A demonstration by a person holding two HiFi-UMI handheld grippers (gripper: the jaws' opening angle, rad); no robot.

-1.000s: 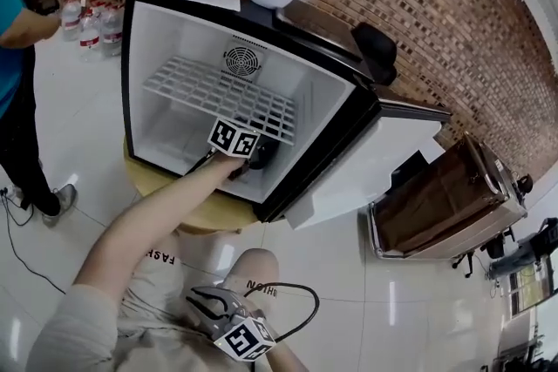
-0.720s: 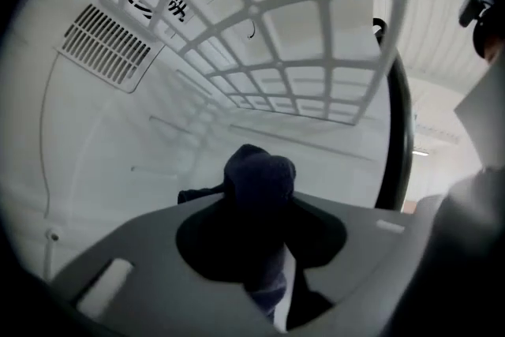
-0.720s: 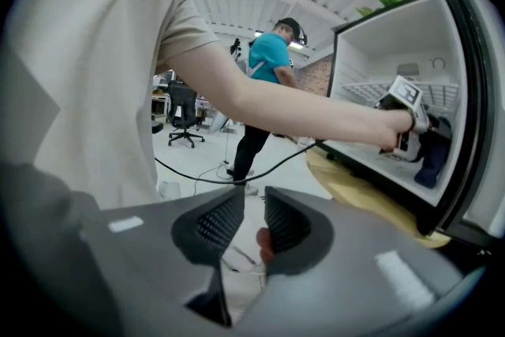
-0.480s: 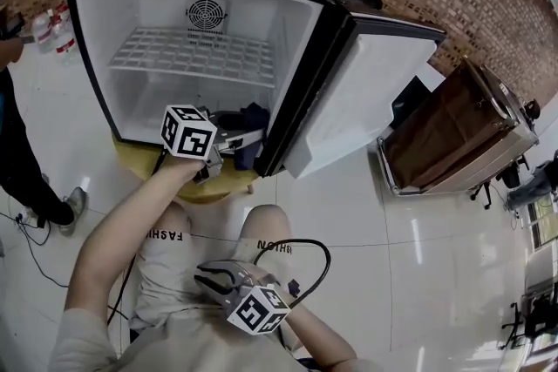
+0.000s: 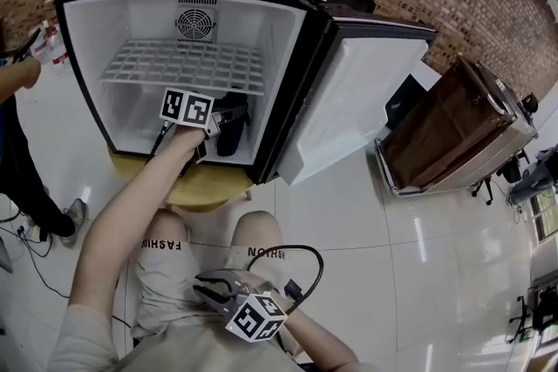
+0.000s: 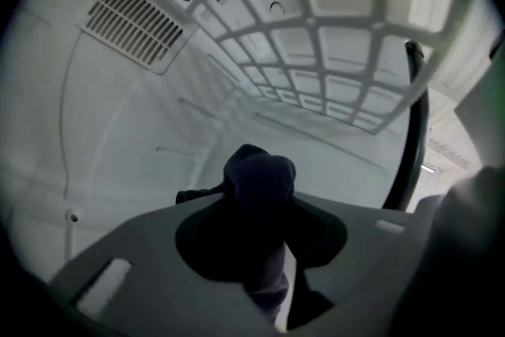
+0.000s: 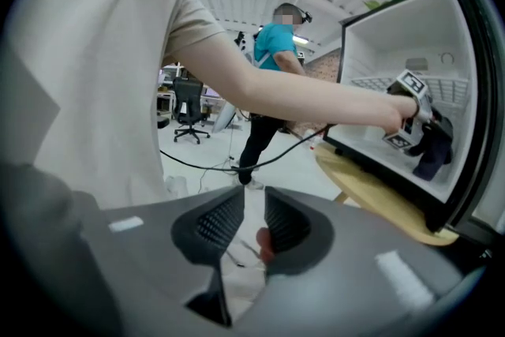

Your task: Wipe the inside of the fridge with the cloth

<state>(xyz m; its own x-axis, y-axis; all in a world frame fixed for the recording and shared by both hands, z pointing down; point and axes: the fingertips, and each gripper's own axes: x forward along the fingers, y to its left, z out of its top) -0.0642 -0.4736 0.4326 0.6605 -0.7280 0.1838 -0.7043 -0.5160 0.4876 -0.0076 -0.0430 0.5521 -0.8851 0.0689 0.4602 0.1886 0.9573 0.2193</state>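
The small white fridge (image 5: 283,57) stands open, with a wire shelf (image 5: 183,65) halfway up. My left gripper (image 5: 222,125) reaches in below that shelf, shut on a dark blue cloth (image 5: 232,133). In the left gripper view the bunched cloth (image 6: 259,189) sticks out between the jaws of the left gripper (image 6: 264,249), before the white back wall. Those jaws have just opened a trifle, the cloth still pinched. My right gripper (image 5: 209,287) rests over my lap. In its own view the right gripper (image 7: 251,229) shows only a narrow gap, nothing in it.
The fridge sits on a round wooden table (image 5: 196,187). Its door (image 5: 349,100) swings out to the right. A brown cabinet (image 5: 453,135) stands further right. A person (image 7: 272,67) stands at the left. A black cable (image 5: 292,257) loops by my knees.
The left gripper has carried the cloth from the fridge's front lip back in under the shelf. The right gripper has stayed over my lap.
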